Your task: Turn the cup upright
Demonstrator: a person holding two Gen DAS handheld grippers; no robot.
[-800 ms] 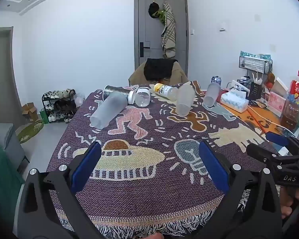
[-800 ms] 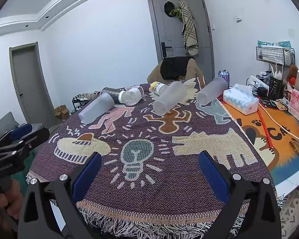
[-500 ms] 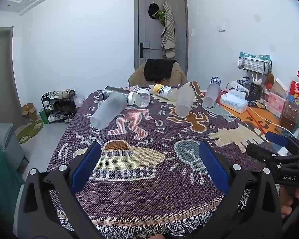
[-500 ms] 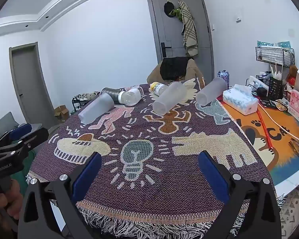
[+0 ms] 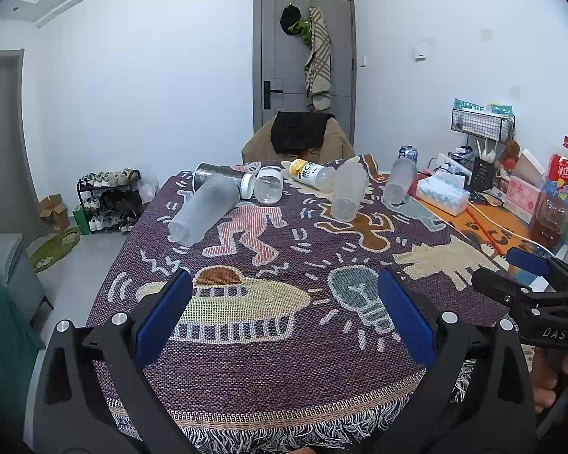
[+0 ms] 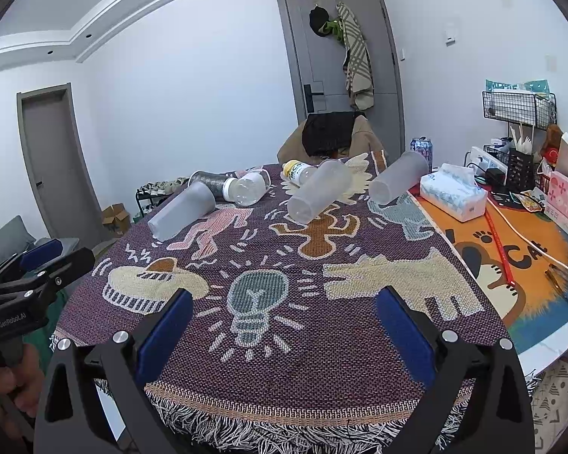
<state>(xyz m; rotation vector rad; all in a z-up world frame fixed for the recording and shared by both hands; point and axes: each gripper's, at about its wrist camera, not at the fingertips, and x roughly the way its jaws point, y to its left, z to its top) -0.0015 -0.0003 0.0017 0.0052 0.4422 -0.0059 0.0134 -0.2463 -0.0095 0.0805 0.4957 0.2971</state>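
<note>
Three frosted plastic cups lie on their sides at the far half of the patterned tablecloth: one at the left, one in the middle, one at the right. My left gripper is open and empty above the near table edge. My right gripper is also open and empty above the near edge. Each gripper shows at the side of the other's view, the right one and the left one.
A dark tumbler, a clear jar and a yellow-capped bottle lie among the cups. A tissue box, a soda can, a wire rack and boxes crowd the right side. A chair stands behind the table.
</note>
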